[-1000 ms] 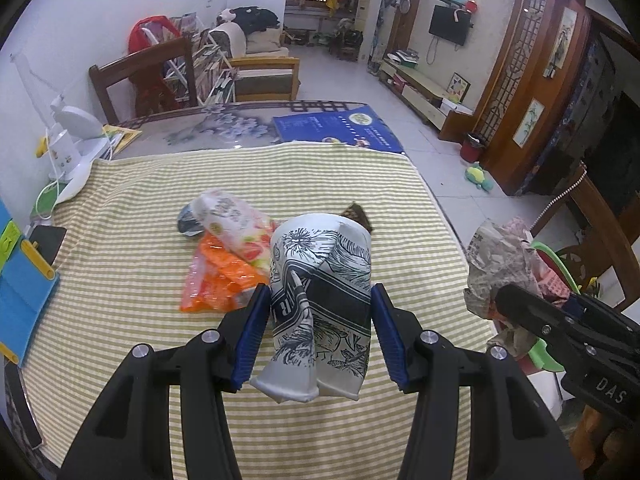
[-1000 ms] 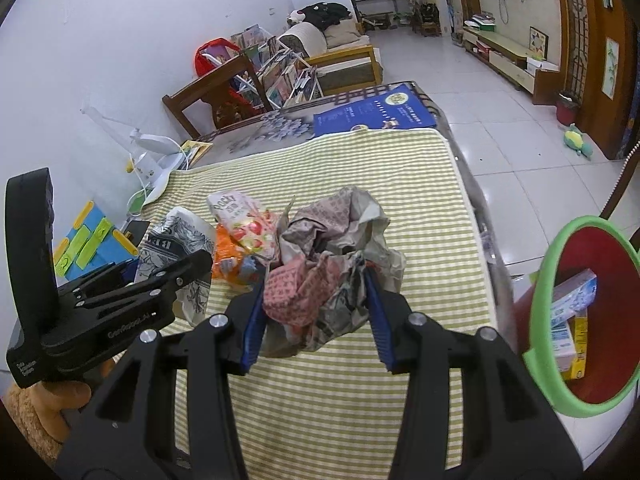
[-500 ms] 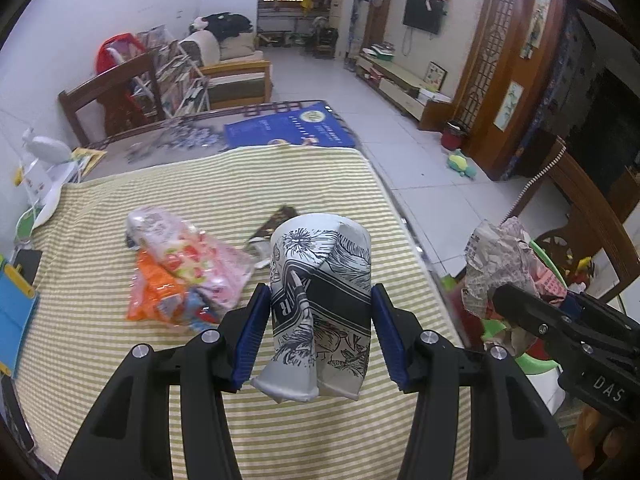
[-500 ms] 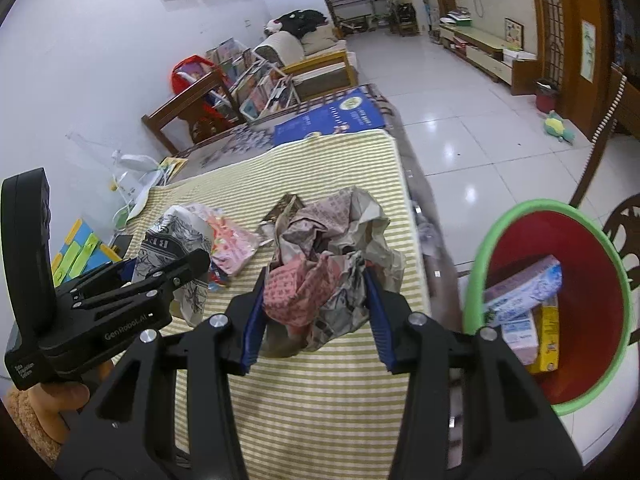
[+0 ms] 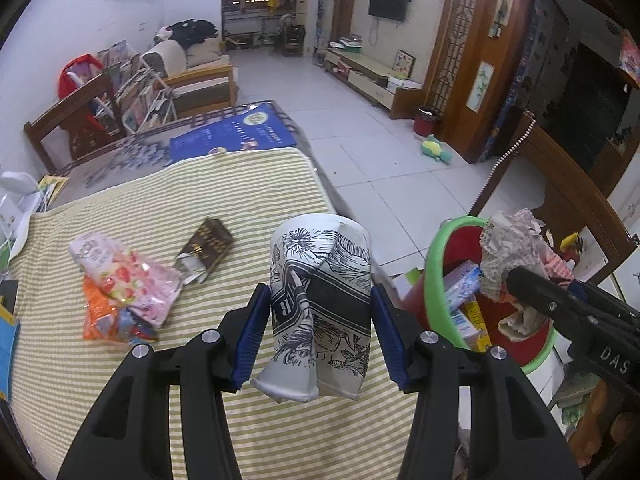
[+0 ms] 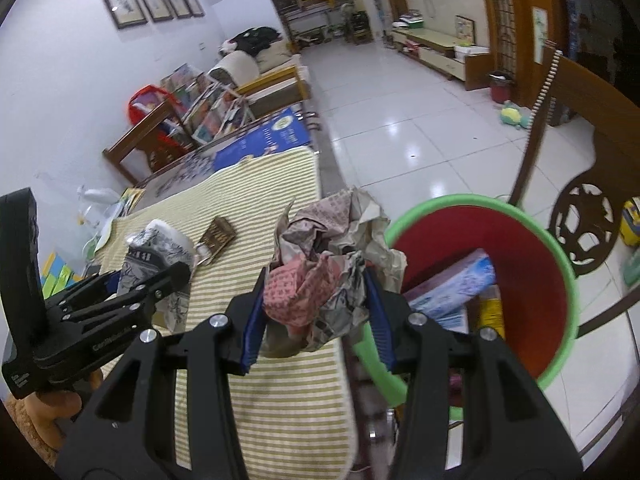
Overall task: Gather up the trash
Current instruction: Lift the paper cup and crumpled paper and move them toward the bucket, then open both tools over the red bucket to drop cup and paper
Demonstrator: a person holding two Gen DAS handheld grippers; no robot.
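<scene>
The left gripper (image 5: 320, 320) is clamping a crushed paper cup (image 5: 320, 304) above the table edge, while the right gripper (image 6: 316, 312) is squeezing crumpled newspaper (image 6: 332, 264) beside the red bin (image 6: 556, 256). Both loads are being delivered; next, each needs positioning over the bin before letting go.

text: "DAS" | on: right gripper (image 5: 592, 316) body | other print: illegible

Each handheld gripper is a matte black plastic frame with two angular fingers, silver round screw heads at the joints and ribbed blue pads (image 5: 251, 336) on the inner faces. The left gripper (image 6: 100, 312) carries faint pale lettering along its side, too blurred to read, while the right gripper (image 5: 580, 316) shows white letters "DAS".
</scene>
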